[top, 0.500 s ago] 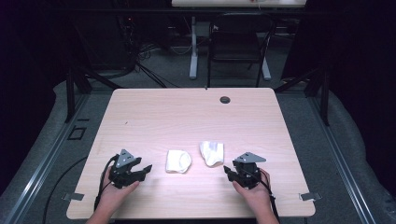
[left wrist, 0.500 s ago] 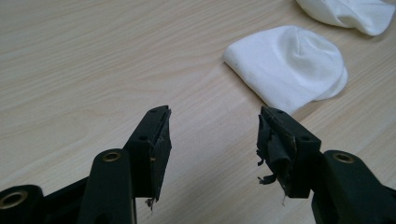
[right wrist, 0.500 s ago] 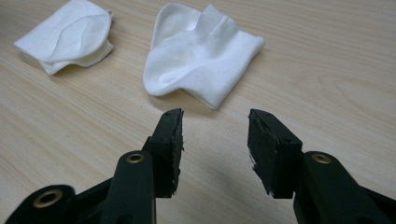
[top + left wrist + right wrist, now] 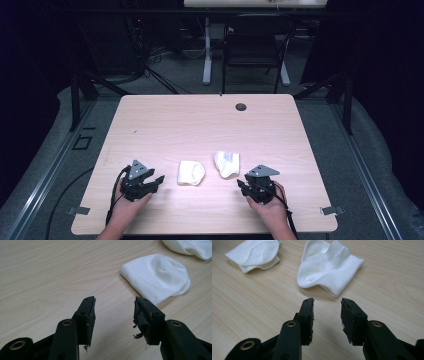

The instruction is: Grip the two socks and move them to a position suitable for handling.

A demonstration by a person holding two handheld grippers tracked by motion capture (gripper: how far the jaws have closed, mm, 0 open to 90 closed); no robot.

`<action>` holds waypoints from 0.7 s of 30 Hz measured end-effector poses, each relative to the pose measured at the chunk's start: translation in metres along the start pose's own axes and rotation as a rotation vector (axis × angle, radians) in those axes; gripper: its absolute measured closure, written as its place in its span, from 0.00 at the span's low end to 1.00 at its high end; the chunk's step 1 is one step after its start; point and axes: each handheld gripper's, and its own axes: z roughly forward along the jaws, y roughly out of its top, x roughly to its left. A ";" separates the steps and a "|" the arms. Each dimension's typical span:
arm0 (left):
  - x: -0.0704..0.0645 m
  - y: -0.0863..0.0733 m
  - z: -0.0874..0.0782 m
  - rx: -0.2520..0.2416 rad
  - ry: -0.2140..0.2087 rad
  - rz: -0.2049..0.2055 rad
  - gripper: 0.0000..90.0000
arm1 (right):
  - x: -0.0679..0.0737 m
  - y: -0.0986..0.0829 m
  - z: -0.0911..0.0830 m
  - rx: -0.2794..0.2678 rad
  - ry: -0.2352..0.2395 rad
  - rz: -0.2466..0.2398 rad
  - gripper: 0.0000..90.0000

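Observation:
Two white folded socks lie near the table's front middle. The left sock (image 4: pixel 190 172) (image 4: pixel 157 277) (image 4: pixel 254 253) is flat and rounded. The right sock (image 4: pixel 226 163) (image 4: pixel 329 267) (image 4: pixel 190 246) is crumpled with a raised cuff. My left gripper (image 4: pixel 159 179) (image 4: pixel 114 305) rests on the table just left of the left sock, open, nothing between its jaws. My right gripper (image 4: pixel 240 185) (image 4: pixel 326 305) sits just in front of the right sock, open and empty. A hand holds each gripper.
The light wooden table (image 4: pixel 200 125) has a dark round grommet (image 4: pixel 241 106) near its far edge. Behind the table stand a chair (image 4: pixel 255 50) and a desk leg (image 4: pixel 206 50) on a dark floor. Metal rails (image 4: pixel 50 165) flank the table.
Both grippers and both socks stand as they did half a second ago; nothing has visibly moved.

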 end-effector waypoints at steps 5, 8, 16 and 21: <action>-0.010 0.007 0.007 0.006 -0.055 0.021 0.62 | 0.006 0.002 -0.001 -0.003 0.011 -0.022 0.73; -0.018 0.020 0.018 0.006 -0.075 0.040 0.65 | 0.005 0.003 0.002 0.012 0.030 -0.026 0.75; -0.037 0.038 0.046 0.030 -0.077 0.073 0.75 | -0.003 0.000 -0.001 0.013 0.073 0.036 0.78; -0.045 0.043 0.067 0.076 -0.076 0.103 0.81 | -0.006 -0.003 0.001 0.030 0.064 0.053 0.78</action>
